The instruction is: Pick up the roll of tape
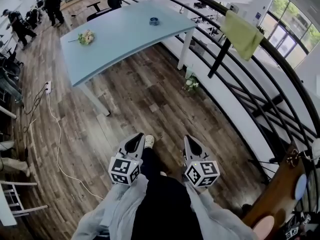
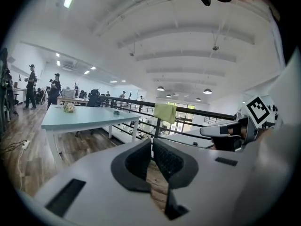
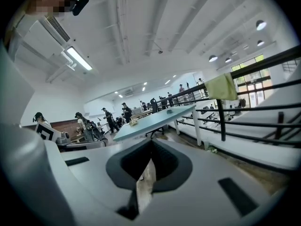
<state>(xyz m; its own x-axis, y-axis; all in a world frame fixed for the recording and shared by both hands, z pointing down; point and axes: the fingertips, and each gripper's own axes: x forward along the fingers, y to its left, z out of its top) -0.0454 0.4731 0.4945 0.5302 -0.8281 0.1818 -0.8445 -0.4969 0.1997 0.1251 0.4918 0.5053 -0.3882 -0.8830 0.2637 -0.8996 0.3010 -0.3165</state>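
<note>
Nothing is picked up yet. The tape [image 1: 154, 20] is seen far off at the top, on the worktop [image 1: 115, 39]. The left claw [image 1: 136, 139] and right claw [image 1: 189, 143] are shut and empty.

Grey sleeves [image 1: 112, 209], black trousers [image 1: 165, 206], pale shoe [image 1: 149, 141].
Left gripper [image 1: 138, 136] and right gripper [image 1: 187, 139]: pale-grey shells, black-lined jaws, white cubes [image 1: 124, 170] bearing black square markers.
</note>
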